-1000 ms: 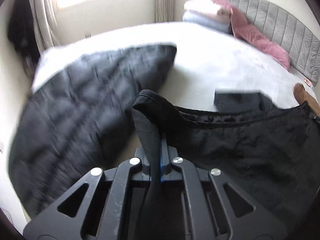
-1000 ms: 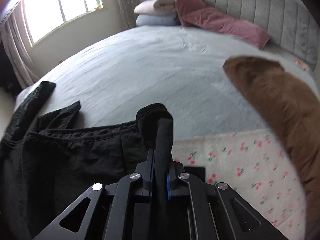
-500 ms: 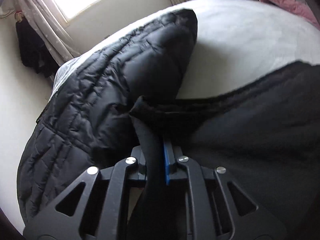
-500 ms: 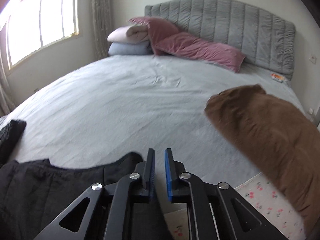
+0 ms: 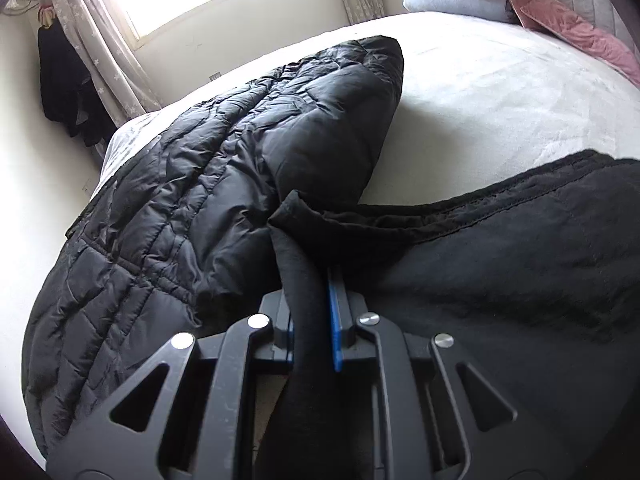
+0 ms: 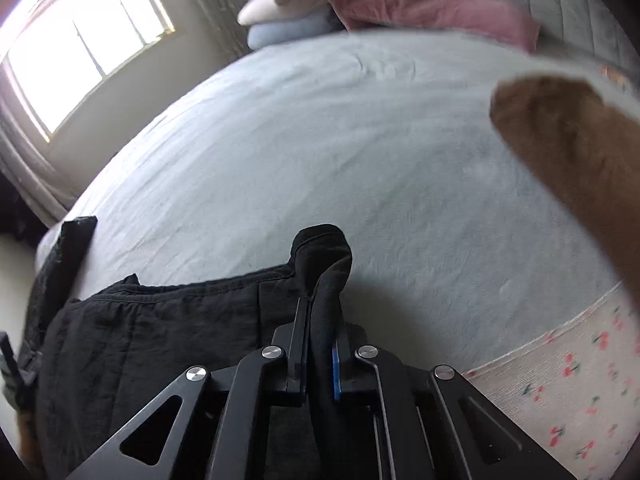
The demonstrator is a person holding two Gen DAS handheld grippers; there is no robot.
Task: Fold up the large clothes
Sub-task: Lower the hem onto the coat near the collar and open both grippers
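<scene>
Both tools are clamped on one black garment [image 5: 520,280]: the left tool [image 5: 310,312] grips a bunched corner of its edge, and the right tool [image 6: 320,340] grips the opposite corner. On the left tool the jaws have just been easing apart slightly, with the cloth between them and seen pressed by the blue pads. On the right tool the jaws are closed tight on the fold of cloth.

The black garment is spread low across the near edge of the bed [image 6: 320,140], its hemmed upper edge stretched between the two grips. Beside the left grip a black quilted jacket [image 5: 200,200] is laid in a loose heap on the bed, touching or overlapping the gripped corner. A brown garment [image 6: 568,152] is seen at the right side of the bed, well apart from the right grip. Pillows [image 6: 288,20] are stacked at the headboard.

Progress is judged as early: the black garment is held by two corners and appears to be lowered flat, but no finished fold is visible. The quilted jacket and the brown garment are judged as unfolded, so most of the work is left
</scene>
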